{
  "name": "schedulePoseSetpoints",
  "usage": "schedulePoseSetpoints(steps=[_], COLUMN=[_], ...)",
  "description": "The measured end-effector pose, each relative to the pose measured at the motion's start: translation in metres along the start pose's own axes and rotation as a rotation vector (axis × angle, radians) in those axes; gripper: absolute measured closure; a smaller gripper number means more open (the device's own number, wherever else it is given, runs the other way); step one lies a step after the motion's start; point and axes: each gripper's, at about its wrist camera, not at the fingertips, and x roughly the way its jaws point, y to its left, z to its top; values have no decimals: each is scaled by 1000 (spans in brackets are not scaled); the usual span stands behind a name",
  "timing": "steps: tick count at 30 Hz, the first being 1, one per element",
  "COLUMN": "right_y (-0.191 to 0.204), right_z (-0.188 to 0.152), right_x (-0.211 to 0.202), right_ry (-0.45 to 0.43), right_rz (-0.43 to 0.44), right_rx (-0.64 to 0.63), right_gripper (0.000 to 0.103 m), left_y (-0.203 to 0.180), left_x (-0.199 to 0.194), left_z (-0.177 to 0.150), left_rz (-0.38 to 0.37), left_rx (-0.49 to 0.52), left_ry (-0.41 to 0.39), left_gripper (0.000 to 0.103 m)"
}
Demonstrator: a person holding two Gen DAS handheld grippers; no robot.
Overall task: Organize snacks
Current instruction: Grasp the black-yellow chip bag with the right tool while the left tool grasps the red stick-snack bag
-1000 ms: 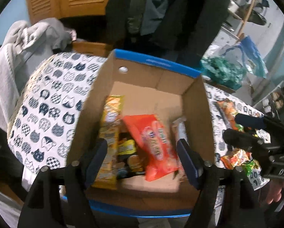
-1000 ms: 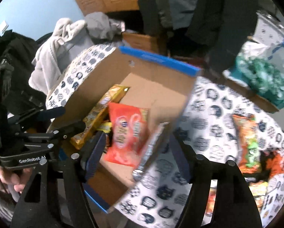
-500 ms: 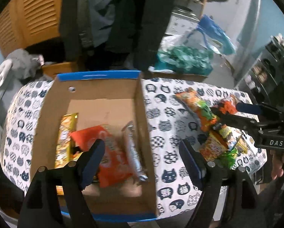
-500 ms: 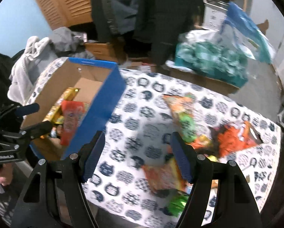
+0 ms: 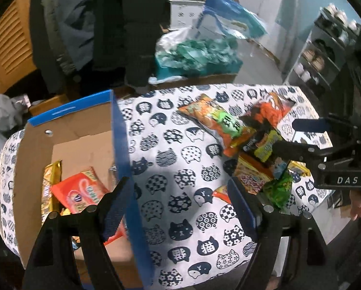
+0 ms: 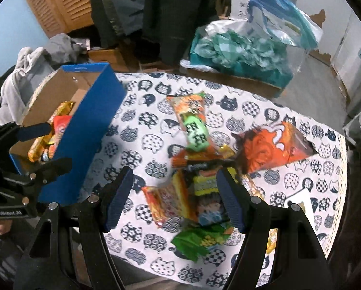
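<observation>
Table draped in a white cloth printed with dark cat heads (image 5: 180, 181), seen from both wrist cameras. The left gripper (image 5: 178, 205) hangs above the cloth with its blue-padded fingers (image 5: 114, 207) spread apart and nothing between them; one finger lies over the blue-edged side wall of the open cardboard box (image 5: 122, 145). The right gripper (image 6: 173, 195) also stands released, its two blue-padded fingers (image 6: 228, 198) set either side of the loose snack pile without pressing on any packet.

Inside the cardboard box, toward the near left corner, lie a red-orange snack packet (image 5: 81, 193) and, against the left wall, a long gold-wrapped packet (image 5: 51, 176). In the right wrist view the same box (image 6: 91, 125) stands at the left of the table, its outer wall blue.

The unsorted snacks lie well apart from the box on the right half of the cloth: a long orange packet with a green label (image 6: 192, 125), a large triangular orange bag (image 6: 272, 149) beside it, a yellow-and-black packet (image 6: 204, 181), an orange patterned flat packet (image 6: 168, 200), and a crumpled green wrapper (image 6: 199, 239) nearest the table edge. These packets overlap one another in one heap.

Behind the table a clear plastic bag of teal material (image 6: 238, 50) rests on a brown carton.
</observation>
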Motion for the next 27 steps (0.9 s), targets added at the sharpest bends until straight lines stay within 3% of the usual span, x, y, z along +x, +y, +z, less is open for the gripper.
schedulePoseSetpoints(steps=[13,27], right_y=[-27,-50], right_z=[-13,-20], right_x=[16,71], right_ry=[38,140], right_rz=[-36,-53], right_rx=[36,40], right_gripper=[31,31], left_y=[-24,-30], left_x=[40,87], left_z=[1,6], left_rz=[-39,-58], left_rx=[63,87], left_ry=[52,142], left_gripper=[22,22])
